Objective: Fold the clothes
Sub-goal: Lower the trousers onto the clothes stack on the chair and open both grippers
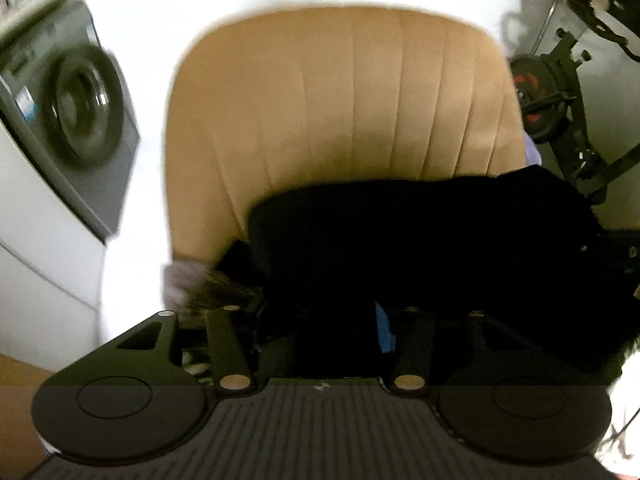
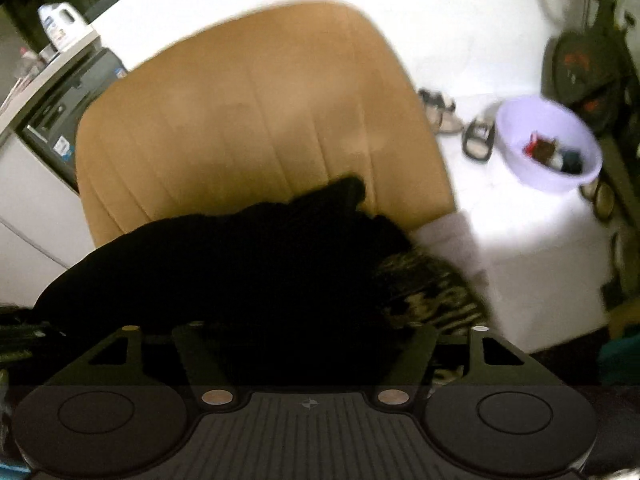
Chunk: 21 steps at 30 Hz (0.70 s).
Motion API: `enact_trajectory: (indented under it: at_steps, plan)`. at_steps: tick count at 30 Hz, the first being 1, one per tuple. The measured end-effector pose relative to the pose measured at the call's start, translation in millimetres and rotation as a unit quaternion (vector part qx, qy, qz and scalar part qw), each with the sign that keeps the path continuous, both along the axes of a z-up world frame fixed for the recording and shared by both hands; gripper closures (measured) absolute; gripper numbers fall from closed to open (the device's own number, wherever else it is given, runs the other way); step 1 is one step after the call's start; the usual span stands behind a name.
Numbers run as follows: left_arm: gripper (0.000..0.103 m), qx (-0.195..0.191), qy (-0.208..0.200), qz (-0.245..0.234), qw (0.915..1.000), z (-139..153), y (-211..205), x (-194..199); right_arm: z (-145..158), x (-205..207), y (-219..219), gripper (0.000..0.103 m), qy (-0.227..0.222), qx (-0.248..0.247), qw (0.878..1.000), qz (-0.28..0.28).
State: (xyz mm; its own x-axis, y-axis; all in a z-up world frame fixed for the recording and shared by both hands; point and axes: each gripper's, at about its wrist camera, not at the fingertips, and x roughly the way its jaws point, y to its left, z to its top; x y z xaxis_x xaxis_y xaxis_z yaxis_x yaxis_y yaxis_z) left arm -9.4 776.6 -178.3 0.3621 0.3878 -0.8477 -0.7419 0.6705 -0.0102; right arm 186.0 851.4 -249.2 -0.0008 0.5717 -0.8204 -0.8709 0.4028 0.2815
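Observation:
A black garment lies bunched on the seat of a tan chair. In the left wrist view it spreads right across the front of my left gripper and hides the fingertips, so I cannot tell how the jaws stand. In the right wrist view the same black garment covers my right gripper, whose fingertips are also hidden. A dark patterned cloth and a pale grey cloth lie under the garment's right side.
A washing machine stands left of the chair. On the white floor at the right are a lilac basin with small items, sandals and black exercise equipment.

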Motion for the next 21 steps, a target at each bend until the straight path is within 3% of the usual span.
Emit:
enact_trajectory:
  at_steps: [2,6,11,21]
  plan:
    - [0.041,0.013,-0.012,-0.015,0.9997,17.3,-13.6,-9.7,17.8,-7.4,-10.8,0.031,-0.032,0.013,0.999,0.013]
    - [0.039,0.018,-0.019,-0.08,0.9964,22.0,-47.4,-13.6,37.7,-30.8,-33.0,0.031,-0.062,0.033,0.996,0.058]
    - [0.038,-0.021,0.01,-0.101,0.9947,-12.7,-62.8,-14.8,3.4,-48.6,-39.0,0.036,-0.087,-0.031,0.992,0.088]
    - [0.038,-0.052,0.018,-0.09,0.9944,-45.4,-73.6,-22.4,-40.2,-35.1,-45.6,0.032,-0.044,-0.052,0.993,0.095]
